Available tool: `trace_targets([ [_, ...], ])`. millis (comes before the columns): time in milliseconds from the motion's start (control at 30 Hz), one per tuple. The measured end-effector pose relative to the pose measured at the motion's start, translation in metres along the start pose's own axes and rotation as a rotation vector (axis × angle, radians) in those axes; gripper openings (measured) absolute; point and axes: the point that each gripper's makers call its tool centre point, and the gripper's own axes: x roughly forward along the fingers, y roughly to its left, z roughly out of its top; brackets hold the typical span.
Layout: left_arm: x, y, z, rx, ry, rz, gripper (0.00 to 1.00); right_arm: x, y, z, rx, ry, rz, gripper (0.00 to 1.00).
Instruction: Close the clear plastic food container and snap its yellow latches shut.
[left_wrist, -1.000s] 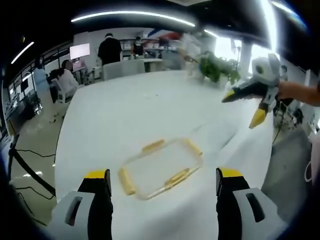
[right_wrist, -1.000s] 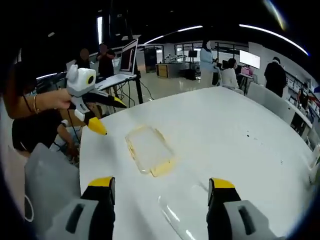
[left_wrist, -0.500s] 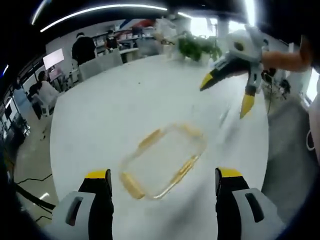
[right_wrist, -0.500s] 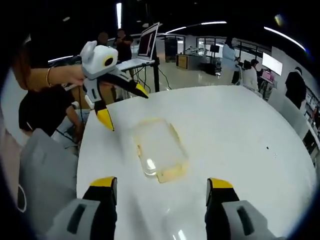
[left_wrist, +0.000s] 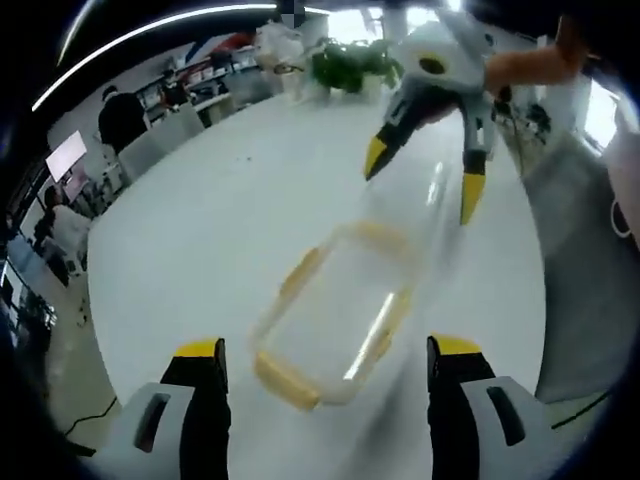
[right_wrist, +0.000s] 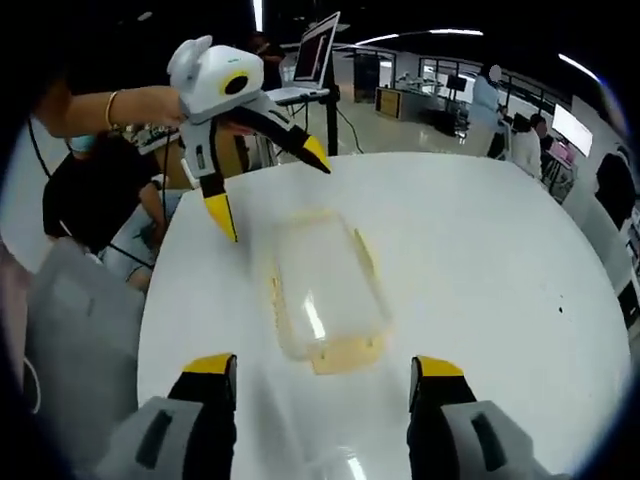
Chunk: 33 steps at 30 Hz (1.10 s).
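Here, in the left gripper view, I see my left gripper (left_wrist: 325, 365) at the near edge, its two yellow-tipped jaws spread wide with nothing between them. Just beyond the tips lies the clear plastic food container (left_wrist: 335, 315) on the white counter (left_wrist: 200, 230), running lengthwise away from the camera. Yellow latches (left_wrist: 285, 378) show along its near end and both long sides; motion blur keeps me from telling whether any is snapped down. My right gripper (left_wrist: 425, 165) hangs above the far end of the container, jaws wide apart, grasping nothing, held by a hand (left_wrist: 520, 65) entering from the upper right. A green plant (left_wrist: 350, 65) stands at the far edge of the counter, and seated people (left_wrist: 120, 115) appear at the far left of the room.

In the right gripper view, the right gripper (right_wrist: 322, 375) rises from the bottom, jaws well spread and empty. The container (right_wrist: 325, 290) rests on the counter (right_wrist: 500, 260) directly ahead, a latch (right_wrist: 345, 352) at its near end. The left gripper (right_wrist: 265, 185) hovers over the far left corner of the container, jaws splayed, one tip pointing down near the counter. An open laptop (right_wrist: 318, 50) sits on a stand beyond the counter.
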Motion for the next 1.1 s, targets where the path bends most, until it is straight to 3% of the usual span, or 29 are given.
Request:
trace_targets([
  [400, 0.018, 0.005, -0.029, 0.015, 0.087, -0.062, 0.78, 0.03, -0.002, -0.005, -0.033, 0.072, 0.056, 0.69],
  [667, 0.028, 0.008, -0.035, 0.011, 0.096, -0.082, 0.76, 0.041, -0.007, -0.004, -0.026, 0.083, 0.064, 0.67],
  [1000, 0.038, 0.009, -0.048, 0.02, 0.152, -0.091, 0.72, 0.055, -0.009, -0.007, -0.038, 0.119, 0.062, 0.66],
  [1100, 0.042, 0.005, -0.045, -0.005, 0.126, -0.105, 0.72, 0.055, -0.011, -0.006, -0.05, 0.122, 0.045, 0.65],
])
